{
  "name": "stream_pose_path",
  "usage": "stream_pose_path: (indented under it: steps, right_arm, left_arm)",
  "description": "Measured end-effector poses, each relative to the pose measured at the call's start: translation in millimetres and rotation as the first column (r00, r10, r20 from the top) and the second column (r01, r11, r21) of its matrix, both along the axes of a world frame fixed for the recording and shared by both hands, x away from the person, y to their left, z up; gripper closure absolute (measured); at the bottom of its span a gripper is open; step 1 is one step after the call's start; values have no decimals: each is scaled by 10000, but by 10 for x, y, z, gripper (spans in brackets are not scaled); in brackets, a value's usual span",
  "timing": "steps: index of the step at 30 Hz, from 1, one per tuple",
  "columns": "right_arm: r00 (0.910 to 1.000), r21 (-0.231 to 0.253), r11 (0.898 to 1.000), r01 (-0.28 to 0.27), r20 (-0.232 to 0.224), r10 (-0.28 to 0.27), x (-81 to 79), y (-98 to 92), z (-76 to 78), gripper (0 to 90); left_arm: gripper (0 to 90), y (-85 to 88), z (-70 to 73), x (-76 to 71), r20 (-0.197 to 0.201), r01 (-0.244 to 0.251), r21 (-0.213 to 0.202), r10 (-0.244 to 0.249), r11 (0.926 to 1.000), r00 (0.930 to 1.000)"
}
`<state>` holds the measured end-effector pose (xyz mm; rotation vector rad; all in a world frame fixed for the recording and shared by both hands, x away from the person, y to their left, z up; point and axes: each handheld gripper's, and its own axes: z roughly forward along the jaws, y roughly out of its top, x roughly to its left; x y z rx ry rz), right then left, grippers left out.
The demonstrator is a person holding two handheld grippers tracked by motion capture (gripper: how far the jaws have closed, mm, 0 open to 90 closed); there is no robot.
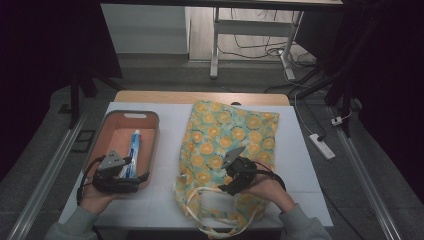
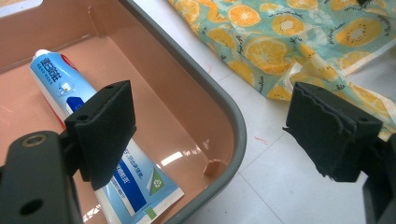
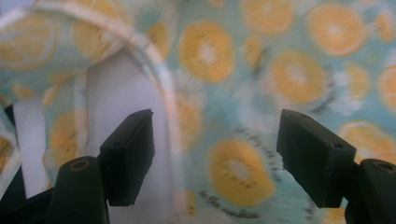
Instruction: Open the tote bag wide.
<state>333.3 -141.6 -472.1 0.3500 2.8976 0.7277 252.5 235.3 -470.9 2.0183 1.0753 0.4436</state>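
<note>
A cloth bag (image 1: 227, 140) printed with orange slices lies flat on the white table, its pale handles (image 1: 215, 210) at the near edge. A blue and white toothpaste tube (image 1: 134, 152) lies in a grey tray with a peach inside (image 1: 102, 131) at the left. My left gripper (image 1: 131, 167) hovers open over the tray's near right corner; in the left gripper view one jaw stands above the tube (image 2: 56, 77) and the other outside the rim (image 2: 233, 121). My right gripper (image 1: 231, 172) is open just above the bag's lower middle, with the fabric (image 3: 261, 60) and a handle loop (image 3: 159, 70) under it.
The white table top (image 1: 305, 165) has bare room right of the bag and between the tray and the bag. A wooden strip (image 1: 150, 96) runs along the far edge. Beyond it are desk legs (image 1: 216, 45), cables and a power strip (image 1: 322, 146) on the floor.
</note>
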Motion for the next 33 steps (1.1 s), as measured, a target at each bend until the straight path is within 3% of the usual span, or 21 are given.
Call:
stream_pose_path:
  steps: [6,12,18,20,22,23,26,28,29,30,31,32,33]
  right_arm:
    - [9996,-909,9955,-256,-173,241,-31,20,-161,294]
    - [9998,-1180,9929,-180,57,188,-22,15,-180,363]
    - [9991,-1604,9870,-38,412,106,-7,-20,-179,535]
    - [9980,-1765,9843,82,626,29,5,-30,-187,673]
    - [9972,-1848,9826,173,750,-35,11,-35,-190,701]
    - [9944,-2010,9793,248,1058,-35,25,-42,-205,792]
    - [9939,-1927,9806,357,1094,-147,43,-54,-214,863]
    - [9949,-1479,9883,380,977,-236,42,-64,-164,884]
    - [9949,-1479,9883,380,977,-236,42,-64,-164,884]
    - [9953,-1269,9913,356,934,-238,32,-66,-132,886]
    - [9956,-763,9966,297,911,-227,11,-76,-39,888]
    - [9956,-763,9966,297,911,-227,11,-76,-39,888]
    - [9960,-450,9987,254,872,-214,0,-84,27,888]
  left_arm:
    - [161,-7,-10,4,-43,40,32,-40,10000,10000]
    - [162,1,-12,4,-34,7,5,-7,10000,10000]
    - [165,15,-10,4,-4,-33,-31,33,10000,10000]
    - [165,16,-13,5,-14,-44,-28,44,10000,10000]
    - [165,16,-16,7,-30,-38,-30,38,10000,10000]
    - [165,16,-18,7,-33,-36,-30,36,10000,10000]
    - [165,19,-17,7,-25,-40,-27,40,10000,10000]
    - [165,23,-17,7,-22,-36,-15,36,10000,10000]
    - [165,24,-17,8,-21,-35,-13,35,10000,10000]
    - [165,25,-16,8,-17,-37,-10,37,10000,10000]
    - [165,27,-14,8,-11,-41,-18,41,10000,10000]
    - [165,29,-12,8,-8,-44,-16,44,10000,10000]
    - [165,32,-10,8,-7,-45,-19,45,10000,10000]
